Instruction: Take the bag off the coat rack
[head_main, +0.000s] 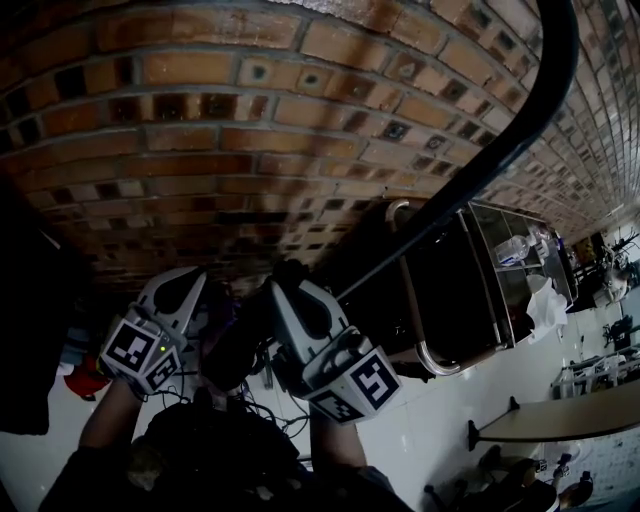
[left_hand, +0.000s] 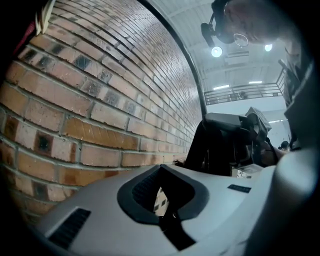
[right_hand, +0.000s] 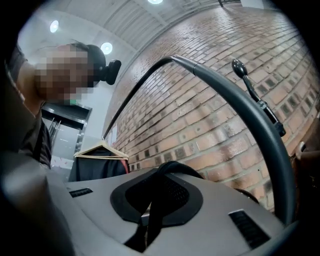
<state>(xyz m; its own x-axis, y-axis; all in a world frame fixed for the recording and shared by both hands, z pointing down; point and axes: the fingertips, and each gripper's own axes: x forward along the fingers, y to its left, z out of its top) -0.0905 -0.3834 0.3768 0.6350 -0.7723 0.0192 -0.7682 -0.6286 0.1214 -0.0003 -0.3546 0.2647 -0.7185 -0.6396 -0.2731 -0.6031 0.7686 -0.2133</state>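
A black curved coat rack bar runs in front of the brick wall; the right gripper view shows this bar arching overhead. Low in the head view, a dark bag hangs between my two grippers. My right gripper is shut on a black bag strap, which loops over the jaw tips and down through the pads. My left gripper is just left of the bag. Its jaws are together. A dark band lies in their seam, and I cannot tell whether it is a strap.
A knobbed peg sticks out of the bar. A wooden hanger with a dark garment hangs further along the wall. A steel cart stands on the right, with a table edge beyond it. A person's head is close behind the grippers.
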